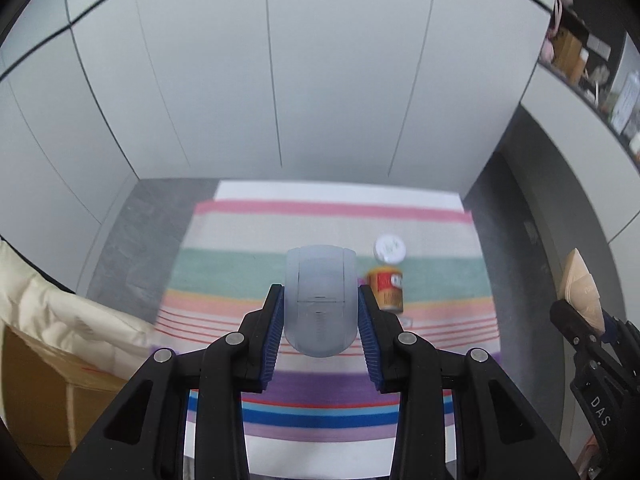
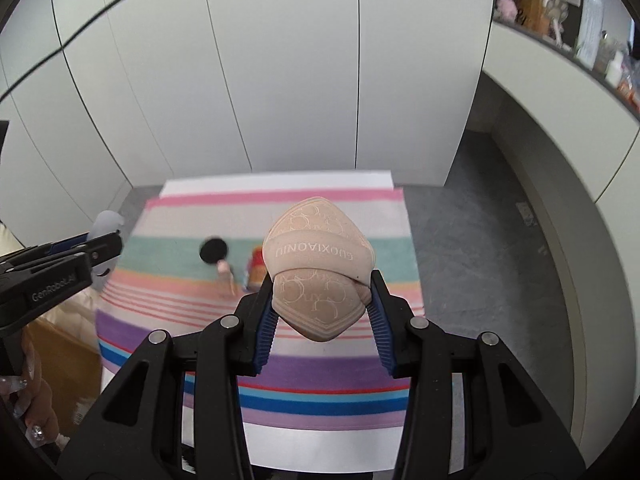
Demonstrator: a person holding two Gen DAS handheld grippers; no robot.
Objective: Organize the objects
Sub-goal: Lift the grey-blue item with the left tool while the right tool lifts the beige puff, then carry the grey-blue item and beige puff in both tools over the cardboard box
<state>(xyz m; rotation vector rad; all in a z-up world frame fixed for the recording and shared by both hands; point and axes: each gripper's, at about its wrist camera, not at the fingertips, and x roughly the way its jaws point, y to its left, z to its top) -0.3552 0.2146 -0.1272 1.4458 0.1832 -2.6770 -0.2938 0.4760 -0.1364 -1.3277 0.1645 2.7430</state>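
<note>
Two grippers hang above the striped cloth, each pinching something. The left gripper clamps a pale blue plastic case between its blue pads. The right gripper squeezes a folded beige pad with printed letters. On the cloth, below the case, a can lies beside a white lid. A black disc rests on the cloth's green stripe.
</note>
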